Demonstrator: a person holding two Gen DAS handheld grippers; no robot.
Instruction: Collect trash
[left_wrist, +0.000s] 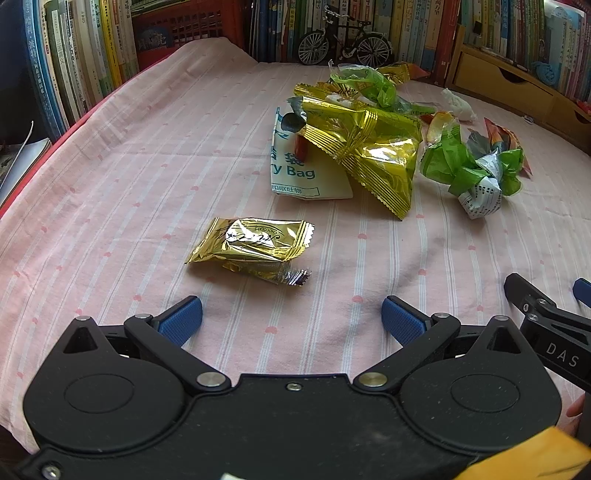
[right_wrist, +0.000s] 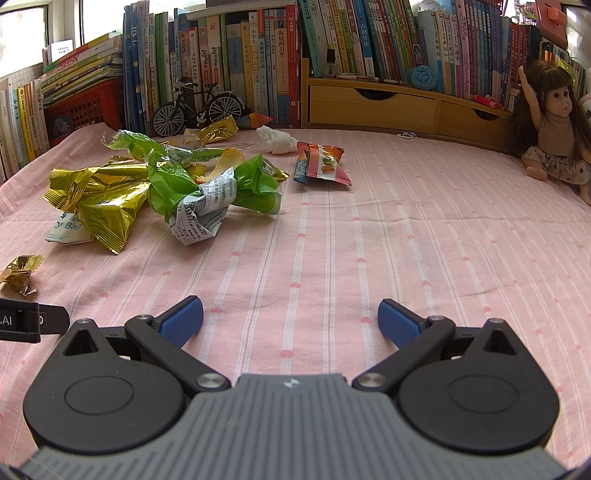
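Trash lies on a pink striped cloth (left_wrist: 110, 177). Nearest my open left gripper (left_wrist: 291, 321) is a small gold chocolate wrapper (left_wrist: 251, 247), a short way ahead of the fingertips. Beyond it a large gold snack bag (left_wrist: 369, 147) rests on a white paper bag (left_wrist: 295, 177). To their right lies a crumpled green and white wrapper (left_wrist: 476, 173). My right gripper (right_wrist: 290, 321) hangs open over bare cloth with nothing between its fingers. Its view shows the green wrapper (right_wrist: 207, 195), the gold bag (right_wrist: 103, 199), a red snack packet (right_wrist: 321, 166) and a white tissue (right_wrist: 277, 142).
Books (right_wrist: 258, 66) line the back and left edges, with a model bicycle (right_wrist: 195, 107) and wooden drawers (right_wrist: 373, 107) in front of them. A doll (right_wrist: 554, 125) sits at the far right. The right gripper's arm (left_wrist: 546, 325) shows at the left wrist view's right edge.
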